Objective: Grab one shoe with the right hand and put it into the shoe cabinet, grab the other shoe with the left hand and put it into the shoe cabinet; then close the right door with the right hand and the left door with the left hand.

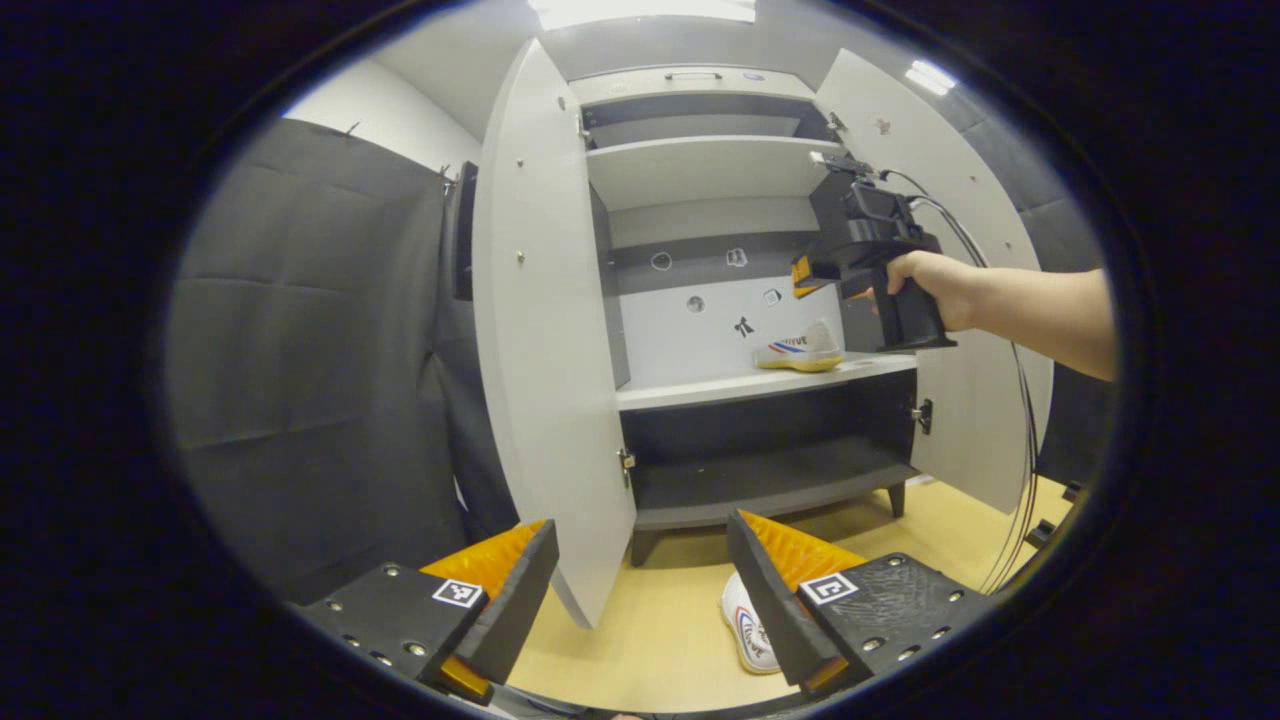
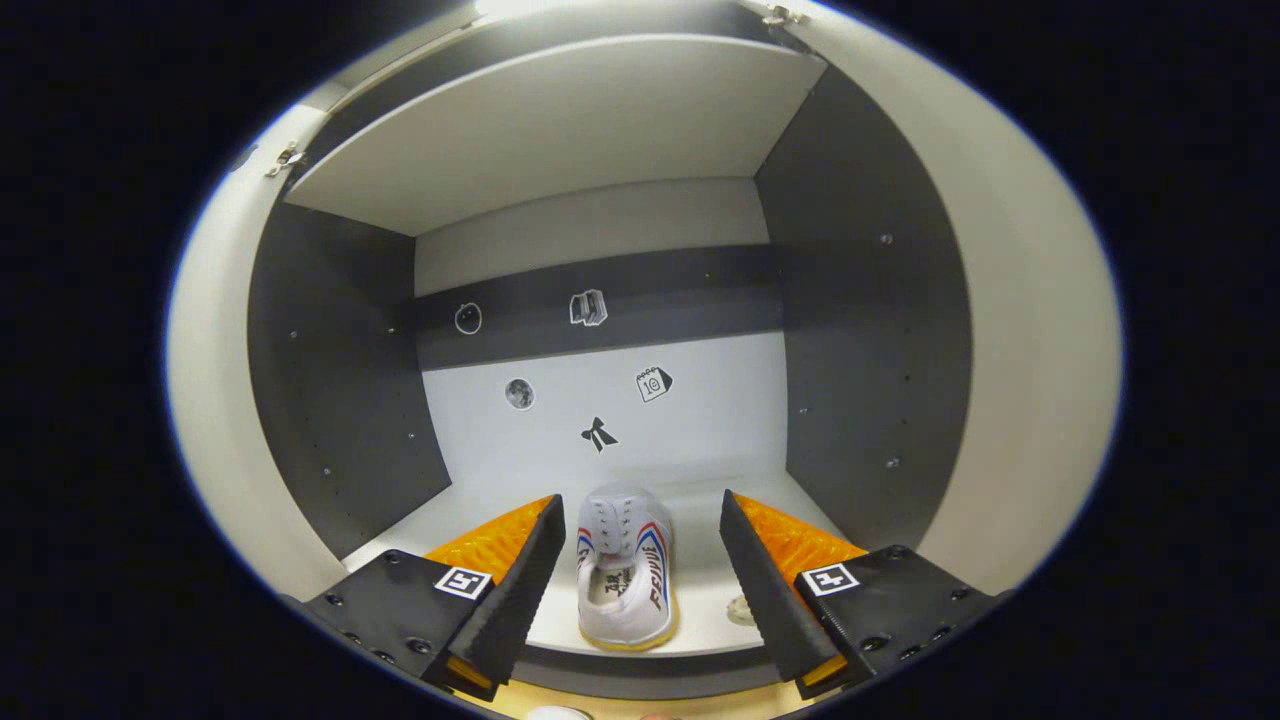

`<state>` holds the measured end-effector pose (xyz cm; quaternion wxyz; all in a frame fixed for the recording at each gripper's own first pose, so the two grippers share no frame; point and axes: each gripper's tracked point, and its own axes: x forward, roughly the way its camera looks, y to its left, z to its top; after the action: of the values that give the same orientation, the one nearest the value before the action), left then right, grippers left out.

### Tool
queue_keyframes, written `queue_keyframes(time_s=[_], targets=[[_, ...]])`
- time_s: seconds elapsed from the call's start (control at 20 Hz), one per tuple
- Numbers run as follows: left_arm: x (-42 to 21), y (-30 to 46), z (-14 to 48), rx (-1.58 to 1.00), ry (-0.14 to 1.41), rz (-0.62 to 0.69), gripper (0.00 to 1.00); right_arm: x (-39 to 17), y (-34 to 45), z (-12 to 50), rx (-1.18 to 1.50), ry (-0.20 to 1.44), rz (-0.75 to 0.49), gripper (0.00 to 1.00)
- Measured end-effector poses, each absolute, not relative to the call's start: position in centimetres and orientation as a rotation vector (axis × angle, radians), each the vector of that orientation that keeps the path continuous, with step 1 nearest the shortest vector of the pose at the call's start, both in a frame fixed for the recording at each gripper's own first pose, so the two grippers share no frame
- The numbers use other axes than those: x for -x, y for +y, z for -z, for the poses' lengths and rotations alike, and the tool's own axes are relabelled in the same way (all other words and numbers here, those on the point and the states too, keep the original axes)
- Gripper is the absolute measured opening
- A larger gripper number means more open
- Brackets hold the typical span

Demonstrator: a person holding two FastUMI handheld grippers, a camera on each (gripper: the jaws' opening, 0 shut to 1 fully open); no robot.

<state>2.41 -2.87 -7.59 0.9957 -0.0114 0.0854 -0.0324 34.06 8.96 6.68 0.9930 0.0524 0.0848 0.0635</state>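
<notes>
White shoe (image 2: 625, 580) rests between the spread right claw (image 2: 640, 580); left gripper view shows floor shoe (image 1: 748, 625), left claw (image 1: 640, 590) released.

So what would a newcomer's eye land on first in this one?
Probably the open shoe cabinet, both doors swung wide, with one white shoe already on its middle shelf between the right tongs, which are open. Next, the second shoe lying on the floor by the open left tongs.
</notes>
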Motion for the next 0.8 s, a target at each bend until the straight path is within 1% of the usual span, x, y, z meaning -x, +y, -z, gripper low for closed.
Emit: queue_keyframes(time_s=[0.05,0.1,0.15,0.2,0.25,0.3,0.4,0.5,0.55,0.8], targets=[[-2.8,-3.4,8.1,0.035,0.183,0.088,1.0,-32.9,8.6,-6.9,-0.09,0.155,-0.126,0.97],[-3.4,-3.8,8.7,0.046,0.198,0.107,1.0,-31.7,8.1,-7.2,-0.079,0.14,-0.126,0.92],[-3.7,-4.2,9.2,0.056,0.213,0.125,1.0,-30.5,7.6,-7.2,-0.07,0.129,-0.124,0.96],[-4.2,-4.5,9.6,0.067,0.222,0.144,1.0,-29.3,7.1,-7.3,-0.06,0.116,-0.12,0.96],[-4.6,-5.0,10.0,0.081,0.231,0.164,0.98,-28.1,6.4,-7.2,-0.05,0.105,-0.112,0.96],[-5.0,-5.3,10.4,0.092,0.238,0.179,0.96,-26.8,5.9,-7.1,-0.038,0.094,-0.105,0.92],[-5.8,-6.0,11.5,0.101,0.264,0.203,1.0,-24.4,4.9,-6.7,-0.008,0.077,-0.09,0.92],[-6.7,-6.5,12.8,0.099,0.292,0.229,0.98,-21.8,4.3,-6.0,0.018,0.068,-0.083,0.92],[-7.0,-6.7,13.4,0.093,0.304,0.235,1.0,-20.6,4.1,-5.5,0.033,0.066,-0.085,0.96],[-8.6,-8.9,17.8,0.085,0.4,0.308,1.0,-15.1,3.8,-2.2,0.095,0.084,-0.102,0.99]])
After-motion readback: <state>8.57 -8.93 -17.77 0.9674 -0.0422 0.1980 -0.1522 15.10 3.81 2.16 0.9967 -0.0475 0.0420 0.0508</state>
